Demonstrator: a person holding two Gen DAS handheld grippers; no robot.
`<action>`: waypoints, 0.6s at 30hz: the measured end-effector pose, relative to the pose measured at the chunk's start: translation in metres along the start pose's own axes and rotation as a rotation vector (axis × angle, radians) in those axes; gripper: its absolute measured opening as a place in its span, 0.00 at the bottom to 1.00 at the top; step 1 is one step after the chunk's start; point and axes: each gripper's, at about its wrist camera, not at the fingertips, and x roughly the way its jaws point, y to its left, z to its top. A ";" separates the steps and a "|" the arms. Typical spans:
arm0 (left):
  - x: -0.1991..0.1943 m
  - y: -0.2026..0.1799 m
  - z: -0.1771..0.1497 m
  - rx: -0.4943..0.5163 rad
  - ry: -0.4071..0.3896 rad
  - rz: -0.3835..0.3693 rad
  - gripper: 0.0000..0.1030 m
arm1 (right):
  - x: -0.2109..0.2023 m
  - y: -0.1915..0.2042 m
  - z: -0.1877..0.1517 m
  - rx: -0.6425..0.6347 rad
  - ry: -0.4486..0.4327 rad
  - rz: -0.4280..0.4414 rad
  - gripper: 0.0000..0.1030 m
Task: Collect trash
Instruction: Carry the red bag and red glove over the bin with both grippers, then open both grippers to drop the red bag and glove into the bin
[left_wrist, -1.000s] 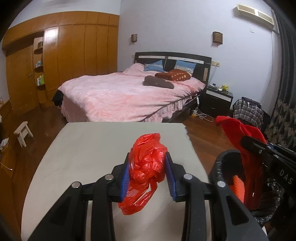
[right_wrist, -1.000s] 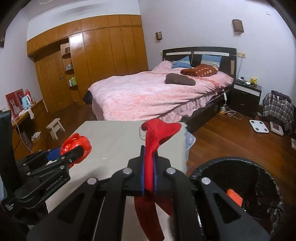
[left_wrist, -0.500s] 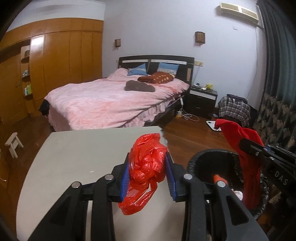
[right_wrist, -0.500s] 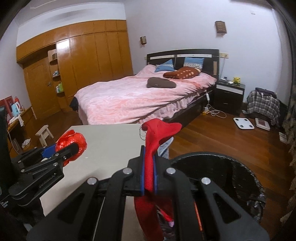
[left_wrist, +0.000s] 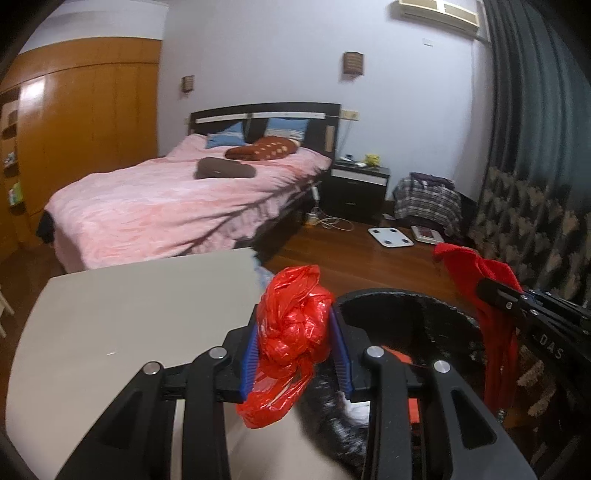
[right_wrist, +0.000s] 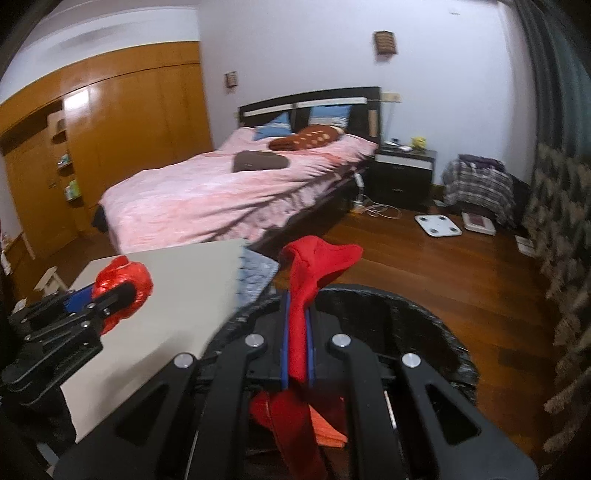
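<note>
The trash bin (right_wrist: 424, 314), black and bag-lined, fills the lower centre and right of the right wrist view, directly beneath and ahead of the right hand-held gripper (right_wrist: 296, 343). That gripper is clamped tight on a limp red cloth (right_wrist: 314, 266), whose long axis runs top to bottom of the frame: one end flops above the jaws, the other hangs down over the bin's mouth. So this piece looks set for dropping.

In the left wrist view the left hand-held gripper (left_wrist: 293, 341) squeezes a crumpled red plastic bag (left_wrist: 293, 325) between its blue pads. It sits at lower centre, over the edge where the pale bench (left_wrist: 129, 314) meets the bin, with the bin's opening to its lower right. The right hand is the better placed over the opening; I judge the left needs to carry further toward frame right.

The bin's bottom is mostly hidden by the grippers; something orange and something white lie inside, too blurred to name. The bin's near rim is cut off.
</note>
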 end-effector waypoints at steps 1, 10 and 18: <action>0.004 -0.004 0.001 0.006 0.001 -0.010 0.33 | 0.002 -0.006 -0.002 0.004 0.003 -0.009 0.06; 0.038 -0.049 -0.003 0.067 0.018 -0.109 0.33 | 0.011 -0.052 -0.026 0.053 0.037 -0.092 0.06; 0.070 -0.076 -0.009 0.101 0.054 -0.180 0.33 | 0.026 -0.075 -0.038 0.087 0.074 -0.111 0.06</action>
